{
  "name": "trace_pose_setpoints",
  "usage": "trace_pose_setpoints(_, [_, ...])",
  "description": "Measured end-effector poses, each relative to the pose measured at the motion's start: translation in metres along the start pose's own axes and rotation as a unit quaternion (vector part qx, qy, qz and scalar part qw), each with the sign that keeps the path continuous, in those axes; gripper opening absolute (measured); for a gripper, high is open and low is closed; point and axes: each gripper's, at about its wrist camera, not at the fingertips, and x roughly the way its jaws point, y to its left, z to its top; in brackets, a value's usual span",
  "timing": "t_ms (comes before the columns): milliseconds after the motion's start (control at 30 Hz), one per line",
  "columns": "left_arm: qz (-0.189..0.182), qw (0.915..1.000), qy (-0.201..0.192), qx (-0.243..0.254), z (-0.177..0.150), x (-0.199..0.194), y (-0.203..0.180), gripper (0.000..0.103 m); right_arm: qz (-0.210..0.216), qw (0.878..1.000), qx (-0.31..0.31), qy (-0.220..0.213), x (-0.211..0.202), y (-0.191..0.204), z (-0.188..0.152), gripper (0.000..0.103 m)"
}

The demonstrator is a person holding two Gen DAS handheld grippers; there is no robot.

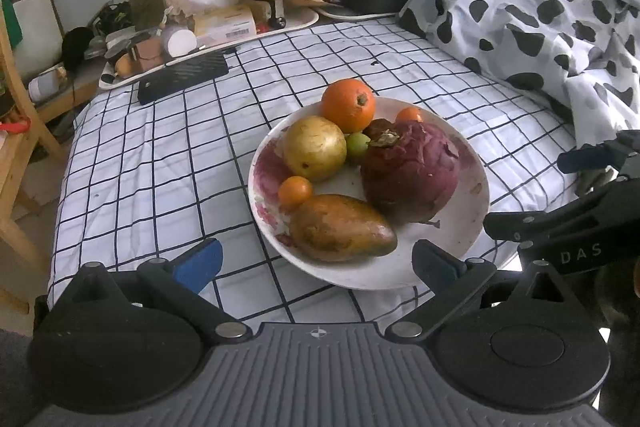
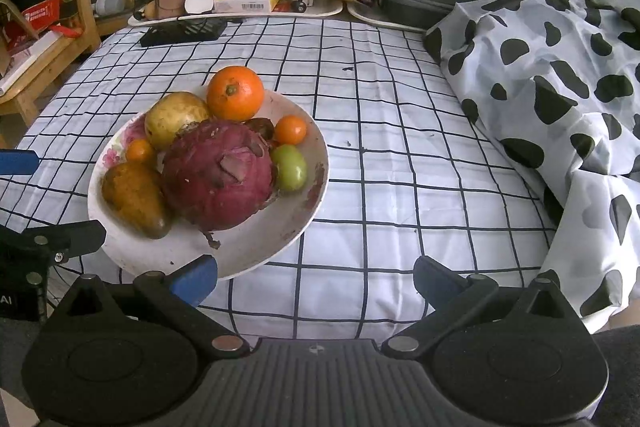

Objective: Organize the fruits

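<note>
Landmark: white plate with a faded floral print, lying on the checked cloth that covers the tabletop.
Orange: big orange at the plate's far rim, stem scar showing.
Yellow fruit: round yellow-green fruit on the plate, just beside the orange and touching it.
Red cabbage: purple-red cabbage head in the middle of the plate, the largest thing on it.
Mango: brownish mango on the plate's near side, lying flat, close against the cabbage.
Small orange fruits: one on the plate between the yellow fruit and the mango; another near the far rim, behind the cabbage.
Green fruit: small green tomato-like fruit on the plate, touching the cabbage on the side away from the mango.
Left tool: jaws spread wide, holding nothing; it hangs at the plate's near rim, the mango ahead between the blue pads.
Right tool: jaws wide, empty; one blue pad is over the plate's near rim, the other over bare cloth beside the plate.
Spotted cloth: black-and-white spotted fabric heaped on the tabletop, well apart from the plate.
Beyond the plate: trays of clutter along the tabletop's far edge.
</note>
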Motion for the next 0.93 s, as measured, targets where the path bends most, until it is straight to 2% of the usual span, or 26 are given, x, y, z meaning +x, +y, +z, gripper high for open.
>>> trace_pose_setpoints(933, [-0.004, 1.0, 0.007, 0.006, -0.0018, 0.0016, -0.0038, 0.103, 0.002, 1.0, -0.002, -0.004, -0.0018, 0.0002, 0.0002, 0.103])
